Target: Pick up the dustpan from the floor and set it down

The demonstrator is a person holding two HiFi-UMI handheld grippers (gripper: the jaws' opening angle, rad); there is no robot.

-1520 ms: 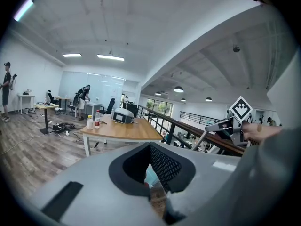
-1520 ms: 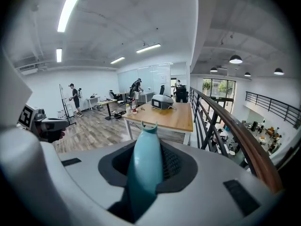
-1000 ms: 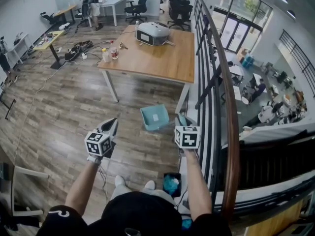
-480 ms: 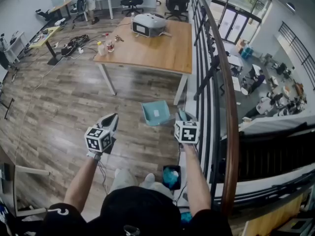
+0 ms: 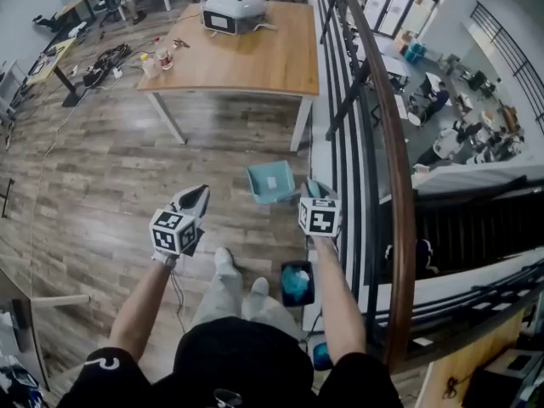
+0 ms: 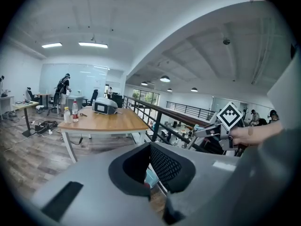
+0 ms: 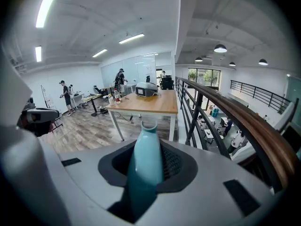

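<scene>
Found the right gripper (image 5: 314, 192) clamped on the pale teal plastic handle (image 7: 145, 147) of the teal plastic dustpan (image 5: 270, 181). Jaws set at a fairly narrow gap, dark pads pressed to either side of the handle, flared handle tip poking out past the jaws in the right gripper view. Marked the handle leaning a little, tip aimed toward the table.

Logged the dustpan's open tray low over the grey-brown wood-plank floor (image 5: 110, 168), just left of the right gripper in the head view, ahead of the person's pale shoes (image 5: 223, 258). Could not tell whether touching the planks or just clear of them.

Found the left gripper (image 6: 149, 166) empty: jaws only a little apart, nothing between the black mesh pads (image 6: 165, 166), a sliver of teal and of floor visible through the gap. Held well to the left of the dustpan, apart from it.

Noted surroundings:
- long light-wood table (image 5: 255, 58) on white legs, beyond the dustpan
- boxy grey-white machine (image 5: 234, 11) on the table's far end
- small bottles (image 5: 157, 60) near the table's left edge
- black metal railing with brown wooden handrail (image 5: 393, 160), just right of the right gripper
- black bin with blue-green contents (image 5: 297, 283), beside the right foot
</scene>
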